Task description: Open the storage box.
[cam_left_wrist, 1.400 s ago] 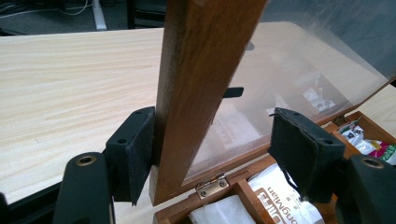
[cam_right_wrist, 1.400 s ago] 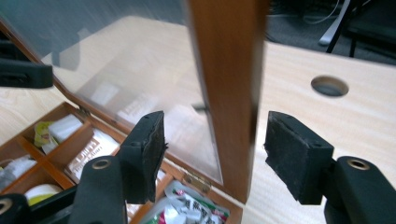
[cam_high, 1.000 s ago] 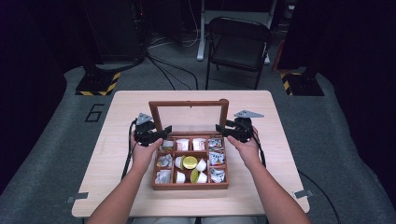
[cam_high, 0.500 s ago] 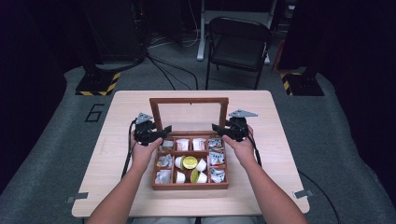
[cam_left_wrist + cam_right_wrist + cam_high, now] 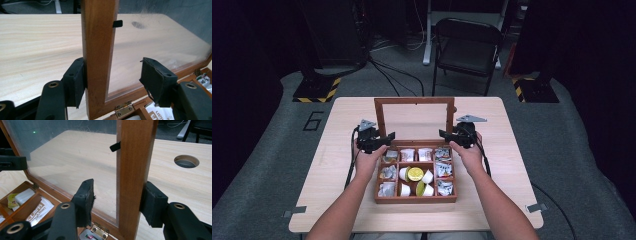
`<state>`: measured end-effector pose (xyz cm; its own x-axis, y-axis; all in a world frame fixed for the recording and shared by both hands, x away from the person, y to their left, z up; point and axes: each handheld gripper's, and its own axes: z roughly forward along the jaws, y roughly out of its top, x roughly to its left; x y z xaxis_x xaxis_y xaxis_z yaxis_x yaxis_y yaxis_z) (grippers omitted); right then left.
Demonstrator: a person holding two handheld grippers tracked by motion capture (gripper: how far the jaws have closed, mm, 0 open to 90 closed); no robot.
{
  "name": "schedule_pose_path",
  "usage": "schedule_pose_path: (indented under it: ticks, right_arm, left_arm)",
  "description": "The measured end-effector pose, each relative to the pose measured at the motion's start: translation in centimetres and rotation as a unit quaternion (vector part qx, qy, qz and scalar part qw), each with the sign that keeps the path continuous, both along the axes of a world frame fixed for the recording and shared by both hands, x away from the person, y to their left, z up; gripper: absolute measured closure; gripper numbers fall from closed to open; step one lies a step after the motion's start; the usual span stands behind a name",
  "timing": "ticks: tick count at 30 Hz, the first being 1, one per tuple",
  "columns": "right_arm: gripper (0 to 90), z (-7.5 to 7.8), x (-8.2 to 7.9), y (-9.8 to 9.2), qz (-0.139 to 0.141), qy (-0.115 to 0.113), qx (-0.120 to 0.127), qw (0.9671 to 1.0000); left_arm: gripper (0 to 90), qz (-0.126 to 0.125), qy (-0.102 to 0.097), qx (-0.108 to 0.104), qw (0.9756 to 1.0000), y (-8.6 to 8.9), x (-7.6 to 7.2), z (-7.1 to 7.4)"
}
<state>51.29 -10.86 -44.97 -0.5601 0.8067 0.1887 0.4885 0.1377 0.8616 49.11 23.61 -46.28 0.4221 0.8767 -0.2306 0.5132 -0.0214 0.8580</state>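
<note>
Closing the upright glass-paned wooden lid (image 5: pixel 414 117) of the brown compartmented wooden box (image 5: pixel 416 199) looks like the step in hand, and each gripper straddles one side post of that lid. Nearest the left gripper (image 5: pixel 113 82), its outer jaw presses flat on the left post's edge, while the inner jaw stands apart over the glass pane; these jaws have just been closing, yet the post is not clamped. The right gripper (image 5: pixel 117 200) mirrors this: the outer jaw touches the right post, the inner jaw hangs just beside the pane with a gap, and they too have been closing. Just below the jaws sit the brass hinges (image 5: pixel 123 109), and nearer the person the compartments hold white sachets and small cups (image 5: pixel 414 175). Beyond the jaws lies the bare pale wooden table (image 5: pixel 492 112), then a black folding chair (image 5: pixel 467 50).

To do this well, both pairs of jaws should probably finish clamping on wood rather than glass, grip at equal height, and swing the lid together so the hinges are not twisted.
</note>
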Motion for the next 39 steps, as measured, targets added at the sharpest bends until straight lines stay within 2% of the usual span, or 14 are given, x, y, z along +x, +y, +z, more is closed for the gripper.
schedule_pose_path:
  ticks: [2, 4, 9, 13, 19, 23, 28, 32, 37, 39]
  right_arm:
    - [49.1, -0.1, 0.1, 0.0, -0.001, -0.001, -0.003, 1.0000]
    - [49.2, -0.2, 0.2, 0.1, -0.002, -0.002, -0.005, 1.0000]
    - [49.9, -0.4, 0.5, 0.0, -0.006, 0.003, 0.004, 1.0000]
    - [50.3, -0.6, 0.8, 0.0, -0.009, 0.012, 0.012, 0.9998]
    - [50.1, -0.4, 1.3, 0.1, -0.012, 0.032, 0.011, 0.9994]
    - [50.2, -0.6, 1.7, 0.0, -0.013, 0.032, 0.008, 0.9994]
    - [50.1, -0.7, 2.0, 0.1, -0.018, 0.045, 0.013, 0.9987]
    - [50.2, -0.8, 2.2, 0.0, -0.015, 0.047, 0.017, 0.9986]
    - [51.5, -1.0, 2.5, -0.3, -0.010, 0.056, 0.027, 0.9980]
    - [51.5, -1.0, 2.6, -0.3, -0.011, 0.062, 0.032, 0.9975]
  left_arm:
    - [38.8, 0.000, 0.002, -0.004, 1.0000, 0.0, 0.1, -0.1]
    - [38.6, 0.002, 0.006, 0.002, 1.0000, -0.1, 0.3, 0.0]
    - [39.5, 0.007, 0.016, 0.012, 0.9998, -0.3, 0.7, 0.1]
    - [40.6, 0.010, 0.015, 0.016, 0.9997, -0.3, 1.0, 0.0]
    - [40.7, 0.013, 0.025, 0.012, 0.9995, -0.3, 1.4, -0.1]
    - [41.5, 0.014, 0.026, 0.005, 0.9996, -0.2, 1.6, -0.4]
    - [41.7, 0.016, 0.030, -0.003, 0.9994, -0.2, 1.9, -0.6]
    - [41.7, 0.014, 0.032, -0.006, 0.9994, -0.1, 2.0, -0.7]
    - [41.5, 0.010, 0.054, -0.002, 0.9985, -0.1, 2.6, -0.4]
    - [41.6, 0.011, 0.053, -0.006, 0.9985, -0.1, 2.7, -0.5]
